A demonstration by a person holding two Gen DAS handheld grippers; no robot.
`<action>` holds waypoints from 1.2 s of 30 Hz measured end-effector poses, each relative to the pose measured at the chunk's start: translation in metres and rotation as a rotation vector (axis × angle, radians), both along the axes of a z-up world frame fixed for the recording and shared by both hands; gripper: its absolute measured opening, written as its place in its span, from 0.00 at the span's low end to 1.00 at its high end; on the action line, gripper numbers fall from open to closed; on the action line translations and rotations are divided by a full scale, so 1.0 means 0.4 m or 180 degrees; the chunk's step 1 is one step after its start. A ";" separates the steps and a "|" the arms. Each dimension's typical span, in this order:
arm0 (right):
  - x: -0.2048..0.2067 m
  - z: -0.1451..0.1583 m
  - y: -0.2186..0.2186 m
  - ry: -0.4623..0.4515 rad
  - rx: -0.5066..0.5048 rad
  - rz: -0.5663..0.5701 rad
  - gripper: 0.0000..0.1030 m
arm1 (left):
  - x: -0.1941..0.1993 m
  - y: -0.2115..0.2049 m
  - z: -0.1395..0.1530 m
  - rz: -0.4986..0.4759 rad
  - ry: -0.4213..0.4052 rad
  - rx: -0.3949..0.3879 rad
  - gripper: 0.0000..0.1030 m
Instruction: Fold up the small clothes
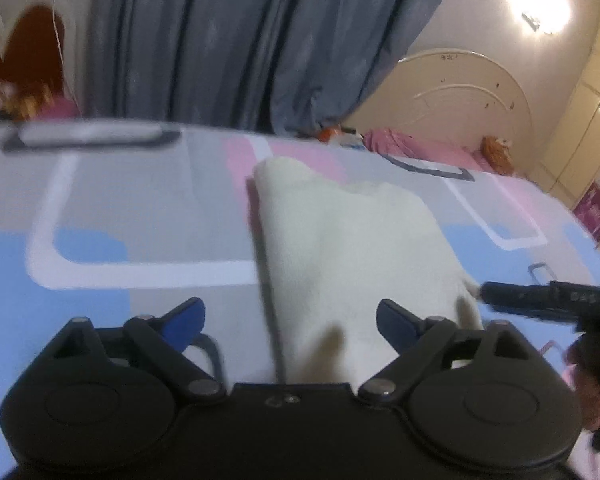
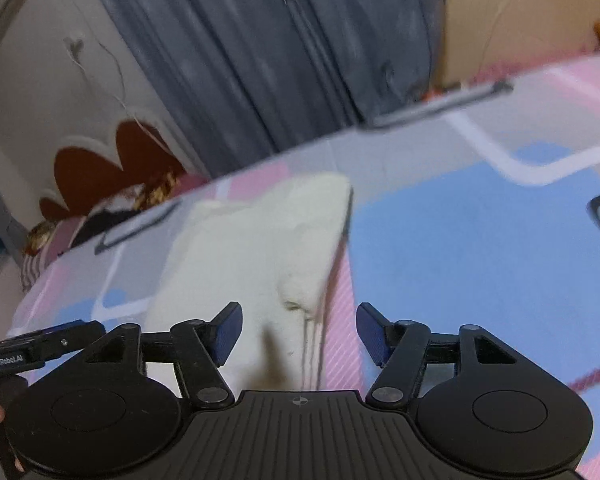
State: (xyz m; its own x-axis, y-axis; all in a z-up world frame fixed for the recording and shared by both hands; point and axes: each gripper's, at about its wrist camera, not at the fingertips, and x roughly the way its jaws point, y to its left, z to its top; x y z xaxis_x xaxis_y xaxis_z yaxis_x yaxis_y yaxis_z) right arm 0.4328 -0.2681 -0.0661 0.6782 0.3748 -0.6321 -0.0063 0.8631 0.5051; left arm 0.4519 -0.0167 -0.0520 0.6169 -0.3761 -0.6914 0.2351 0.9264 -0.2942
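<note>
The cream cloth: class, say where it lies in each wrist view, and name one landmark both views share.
Left wrist: cream cloth lies centre, running from mid-frame down between the open fingers.
Right wrist: cream cloth lies left of centre, ahead of the left finger.
Shared landmark: grey curtain behind the bed.

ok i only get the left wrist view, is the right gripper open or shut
Observer: Open. The right gripper has its blue pads spread wide, gripping nothing.
Operator: where is it over the cloth
Observer: At the near right edge of the cream cloth; its right pad is over the bare bedsheet.
Operator: anything bunched there
Observer: Yes, a small lump in the cloth edge just ahead of the gripper.
</note>
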 end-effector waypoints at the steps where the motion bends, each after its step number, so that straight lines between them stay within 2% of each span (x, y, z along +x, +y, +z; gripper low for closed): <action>1: 0.016 -0.014 -0.006 0.0014 0.0067 -0.0006 0.61 | 0.008 0.001 -0.019 0.0006 0.0068 -0.0048 0.86; 5: 0.067 -0.084 -0.032 0.0151 0.0546 -0.0009 0.61 | 0.063 -0.002 -0.081 0.0008 0.0291 -0.0198 0.89; 8: 0.086 -0.105 -0.041 0.0126 0.0680 -0.0028 0.60 | 0.087 -0.002 -0.093 -0.0021 0.0269 -0.0272 0.93; 11: 0.104 -0.104 -0.038 0.0111 0.0712 -0.0023 0.60 | 0.109 -0.014 -0.103 -0.0027 0.0265 -0.0368 0.92; 13: 0.115 -0.101 -0.024 0.0089 0.0623 0.0039 0.60 | 0.116 -0.023 -0.107 -0.0066 0.0265 -0.0433 0.91; 17: 0.118 -0.100 0.001 0.0044 0.0582 0.0223 0.61 | 0.122 -0.055 -0.108 -0.0303 0.0259 -0.0577 0.90; 20: 0.111 -0.117 -0.016 0.0006 0.0698 0.0250 0.60 | 0.117 -0.060 -0.116 -0.0256 0.0193 -0.0521 0.82; 21: 0.112 -0.116 -0.016 0.0014 0.0700 0.0219 0.60 | 0.117 -0.059 -0.118 -0.0198 0.0182 -0.0538 0.73; 22: 0.114 -0.110 -0.007 0.0018 0.0621 0.0196 0.55 | 0.116 -0.058 -0.119 -0.0145 0.0187 -0.0546 0.69; 24: 0.113 -0.086 0.038 -0.0038 0.0183 0.0231 0.43 | 0.116 -0.059 -0.115 -0.0112 0.0184 -0.0539 0.50; 25: 0.111 -0.074 0.058 -0.0085 0.0037 0.0266 0.35 | 0.113 -0.058 -0.108 -0.0117 0.0154 -0.0547 0.45; 26: 0.107 -0.055 0.081 -0.0150 -0.0142 0.0293 0.32 | 0.106 -0.049 -0.097 -0.0119 0.0099 -0.0619 0.38; 28: 0.093 -0.017 0.118 -0.0304 -0.0404 0.0340 0.28 | 0.084 -0.019 -0.068 -0.0157 -0.0058 -0.0830 0.35; 30: 0.074 0.023 0.150 -0.0472 -0.0539 0.0411 0.28 | 0.062 0.000 -0.040 -0.0138 -0.0194 -0.0835 0.35; 33: 0.048 0.076 0.201 -0.0652 -0.0597 0.0521 0.28 | 0.022 0.063 -0.004 -0.0036 -0.0344 -0.0891 0.35; 36: 0.039 0.104 0.279 -0.0748 -0.0568 0.0685 0.28 | -0.017 0.146 0.017 0.0070 -0.0387 -0.0835 0.35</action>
State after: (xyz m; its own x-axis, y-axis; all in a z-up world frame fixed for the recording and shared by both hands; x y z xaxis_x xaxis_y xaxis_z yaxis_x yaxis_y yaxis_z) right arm 0.4482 -0.1566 -0.0244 0.7303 0.4227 -0.5367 -0.2953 0.9037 0.3099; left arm 0.4450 0.0416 -0.0453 0.6993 -0.5178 -0.4928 0.2639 0.8277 -0.4953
